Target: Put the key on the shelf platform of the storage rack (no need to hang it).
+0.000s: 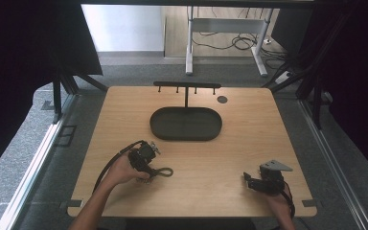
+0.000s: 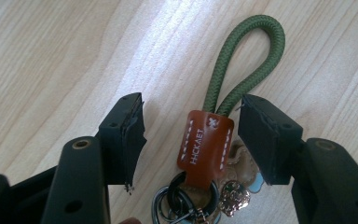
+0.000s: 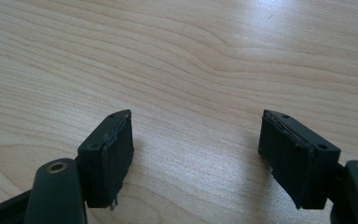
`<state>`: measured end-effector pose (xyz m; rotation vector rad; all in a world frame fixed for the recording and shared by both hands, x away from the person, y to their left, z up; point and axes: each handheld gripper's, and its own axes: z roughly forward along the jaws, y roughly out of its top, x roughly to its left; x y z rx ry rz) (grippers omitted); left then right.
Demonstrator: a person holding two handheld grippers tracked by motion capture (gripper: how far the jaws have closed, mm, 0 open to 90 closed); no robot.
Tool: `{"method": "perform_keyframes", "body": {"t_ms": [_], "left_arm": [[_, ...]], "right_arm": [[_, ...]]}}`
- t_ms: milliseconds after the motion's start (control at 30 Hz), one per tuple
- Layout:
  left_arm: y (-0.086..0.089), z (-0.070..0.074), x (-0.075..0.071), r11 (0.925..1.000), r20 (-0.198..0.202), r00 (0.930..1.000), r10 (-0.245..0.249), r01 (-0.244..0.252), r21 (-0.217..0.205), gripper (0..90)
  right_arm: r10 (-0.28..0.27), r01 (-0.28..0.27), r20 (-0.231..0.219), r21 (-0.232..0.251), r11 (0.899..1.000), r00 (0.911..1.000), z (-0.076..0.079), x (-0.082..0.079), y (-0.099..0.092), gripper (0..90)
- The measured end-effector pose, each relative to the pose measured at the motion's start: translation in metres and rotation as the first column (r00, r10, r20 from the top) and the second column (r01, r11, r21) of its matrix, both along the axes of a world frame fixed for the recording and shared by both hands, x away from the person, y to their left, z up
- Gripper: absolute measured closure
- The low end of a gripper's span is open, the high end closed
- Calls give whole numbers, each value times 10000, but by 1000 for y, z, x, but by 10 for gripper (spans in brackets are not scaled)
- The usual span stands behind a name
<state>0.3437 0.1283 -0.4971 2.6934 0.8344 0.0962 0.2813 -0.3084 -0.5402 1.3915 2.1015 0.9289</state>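
A keychain lies flat on the wooden table (image 1: 249,120): a green cord loop (image 2: 247,60), a brown leather tab (image 2: 205,142), metal rings and small charms (image 2: 233,198) below it. My left gripper (image 2: 191,135) is open, its jaws standing on either side of the leather tab without touching it. From the high view the left gripper (image 1: 148,165) sits at the front left with the cord loop (image 1: 165,171) sticking out to its right. My right gripper (image 3: 196,154) is open over bare wood, seen at the front right (image 1: 250,181) of the table.
A black oval tray (image 1: 159,125) sits in the middle of the table. Behind it stands a black rack with hooks (image 1: 187,86), and a small dark disc (image 1: 222,99) lies to its right. Table edges run close to both hands.
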Motion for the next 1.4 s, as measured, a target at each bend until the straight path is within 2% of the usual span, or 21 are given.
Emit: {"method": "perform_keyframes", "body": {"t_ms": [233,400,867,967,1100,1267,1400], "left_arm": [[-1,-1,0,10000,-130,9999,-78,79,14,409],[-2,-1,-1,9986,-190,9997,-179,189,503,412],[-3,-6,-2,9954,-363,9992,-138,172,946,490],[-3,-6,-2,9963,-433,9990,-124,160,844,523],[-2,-5,-2,9974,-537,9985,-101,139,712,648],[2,-4,2,9977,-539,9985,10,26,677,665],[5,8,1,9985,-255,9997,30,-16,548,668]], "right_arm": [[2,-2,-1,4,10000,10000,0,0,0,263],[5,-5,-4,8,10000,10000,0,0,0,262],[9,-9,-2,12,10000,10000,0,0,0,262],[9,-9,-6,8,10000,10000,0,0,0,261],[8,-8,-5,6,10000,10000,0,0,0,261],[22,-22,5,9,10000,10000,0,0,0,261],[13,-13,-5,31,10000,10000,0,0,0,261]]}}
